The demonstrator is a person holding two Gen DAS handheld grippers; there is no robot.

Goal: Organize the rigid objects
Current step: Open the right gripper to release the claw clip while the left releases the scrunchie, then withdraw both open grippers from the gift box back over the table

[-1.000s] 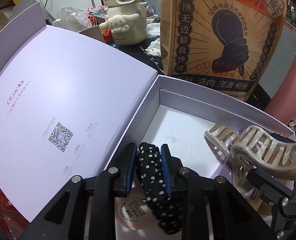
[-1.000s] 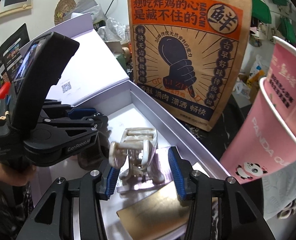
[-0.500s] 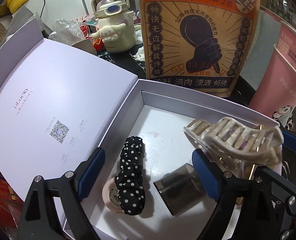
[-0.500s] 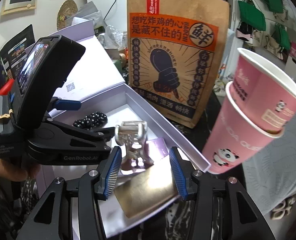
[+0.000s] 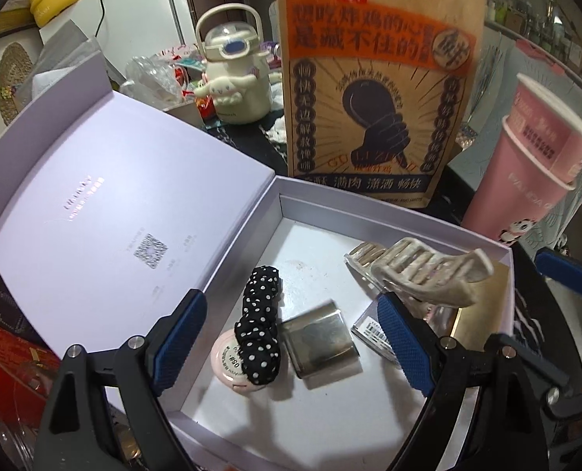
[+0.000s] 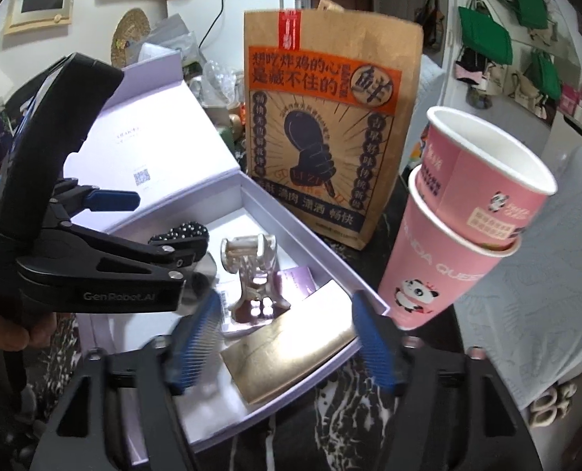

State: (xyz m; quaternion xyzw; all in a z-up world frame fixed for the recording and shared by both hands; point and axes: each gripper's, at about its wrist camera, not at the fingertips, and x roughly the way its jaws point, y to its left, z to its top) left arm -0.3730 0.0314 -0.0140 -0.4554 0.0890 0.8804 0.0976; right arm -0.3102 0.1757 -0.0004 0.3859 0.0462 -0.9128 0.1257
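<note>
From the left wrist camera, the left gripper (image 5: 291, 337) stands with its blue-padded fingers spread wide and empty; a second ago they pinched the black polka-dot scrunchie (image 5: 260, 324), which now lies loose on the floor of the open lavender gift box (image 5: 393, 212), its lower end draped over a round pink compact (image 5: 230, 361). Just right of the scrunchie rests a tarnished metal case (image 5: 320, 343), uncovered since that earlier frame. The beige hair claw clip (image 5: 420, 272) sits farther right in the box, above a small barcoded card (image 5: 371, 329). Behind the box stands a brown fried-chicken paper bag (image 5: 377, 90), with stacked pink paper cups (image 5: 542, 165) to its right. From the right wrist camera, the right gripper (image 6: 281, 343) is likewise released, its fingers parted wider than half a second ago and holding nothing; the claw clip (image 6: 251, 274) stands between and beyond them inside the box (image 6: 291, 219), beside a gold card (image 6: 291, 353) at the near corner. The left gripper (image 6: 134, 235) hovers over the scrunchie (image 6: 181, 233).
</note>
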